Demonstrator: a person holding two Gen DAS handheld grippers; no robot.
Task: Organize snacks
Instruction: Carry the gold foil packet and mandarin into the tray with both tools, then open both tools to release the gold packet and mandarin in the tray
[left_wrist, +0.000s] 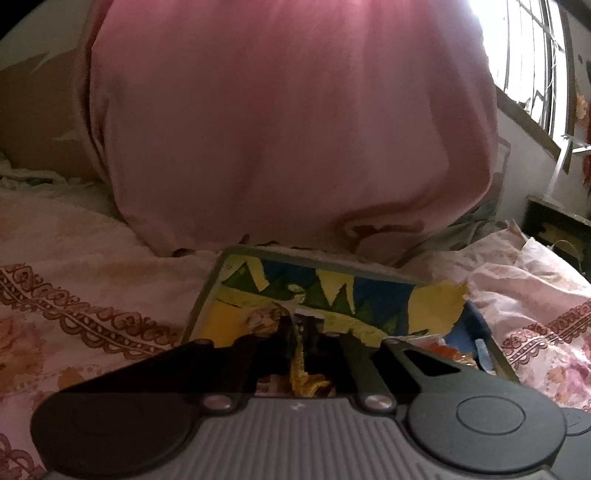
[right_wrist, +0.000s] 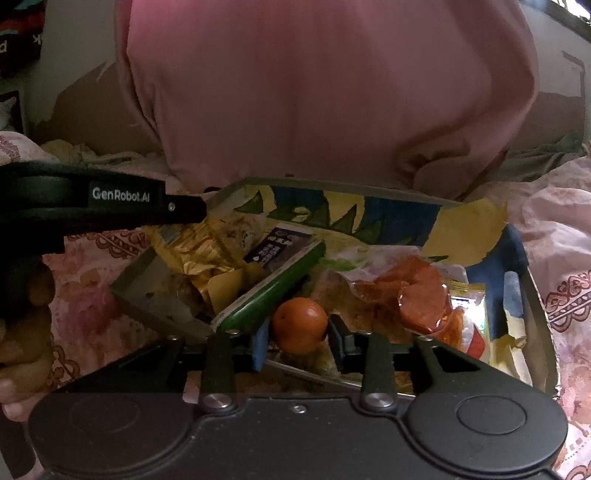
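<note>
An open box (right_wrist: 332, 186) lined with yellow, blue and green paper lies on the bed and holds several snacks. An orange (right_wrist: 299, 319) sits at its near edge between the blue pads of my right gripper (right_wrist: 299, 343). The pads stand just beside the fruit, slightly apart from it, so the gripper is open. My left gripper (right_wrist: 199, 214) reaches in from the left and is shut on a crinkled gold snack packet (right_wrist: 192, 254). In the left wrist view that gold packet (left_wrist: 306, 380) shows between the closed fingers of the left gripper (left_wrist: 301, 325), over the box (left_wrist: 314, 258).
Inside the box lie a green-edged flat pack (right_wrist: 273, 284), a dark packet (right_wrist: 277, 247) and clear red-orange packets (right_wrist: 417, 291). A person in a pink top (right_wrist: 314, 92) sits right behind the box. Floral bedding (left_wrist: 92, 277) surrounds it; a barred window (left_wrist: 532, 55) is at the right.
</note>
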